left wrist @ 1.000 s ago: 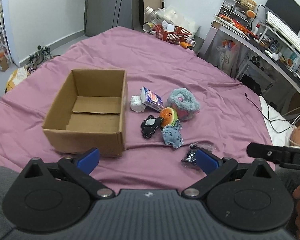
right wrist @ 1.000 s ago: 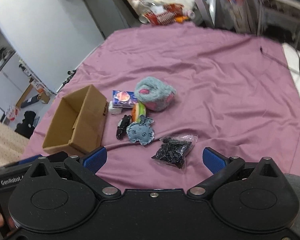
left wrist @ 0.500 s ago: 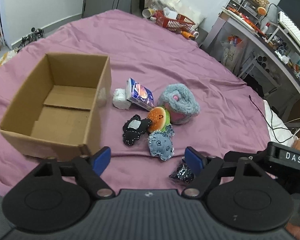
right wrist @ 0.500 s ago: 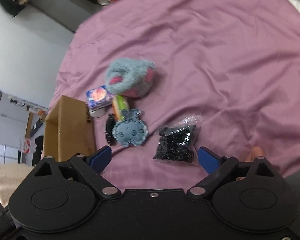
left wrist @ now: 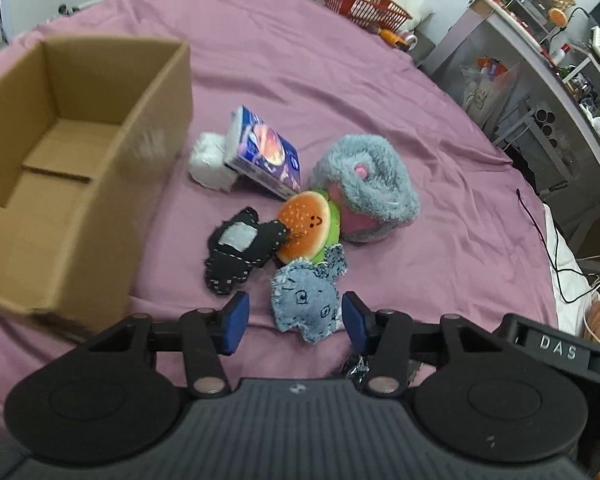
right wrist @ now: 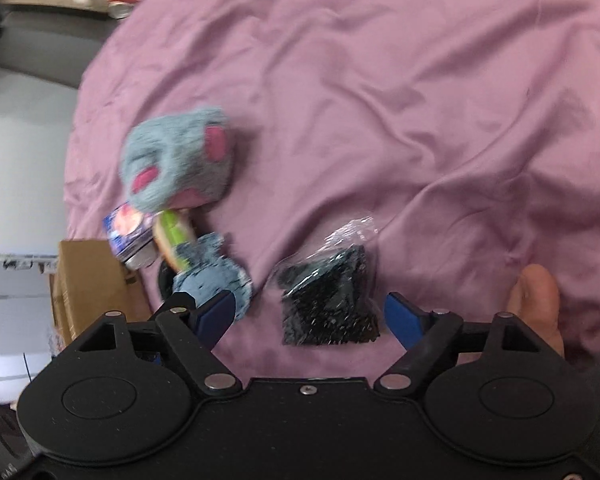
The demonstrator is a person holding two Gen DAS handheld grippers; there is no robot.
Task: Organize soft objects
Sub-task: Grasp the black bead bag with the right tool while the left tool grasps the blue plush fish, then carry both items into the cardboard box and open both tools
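- Left gripper point(left wrist: 292, 322) jaws are closing around the denim plush point(left wrist: 306, 300), which lies between the blue pads; no pad is yet seen pressing on it, so it is not judged to be held.
- Right gripper point(right wrist: 308, 314) jaws are closing too, set either side of the clear bag of black pieces point(right wrist: 332, 300), with gaps visible on both sides.
- Nothing is judged to have been organized so far: the cardboard box point(left wrist: 156, 120) is seen to be empty, its bare floor flaps showing.
- Every soft item is left on the purple bedspread point(left wrist: 340, 92), beside the box's open side: the white bundle point(left wrist: 210, 162) and printed packet point(left wrist: 266, 152) nearest the box, then the black felt piece point(left wrist: 240, 248), the burger plush point(left wrist: 306, 226) and, furthest from the box, the grey furry plush point(left wrist: 370, 188).
- The denim plush is found near the box's front corner, touching the burger plush.
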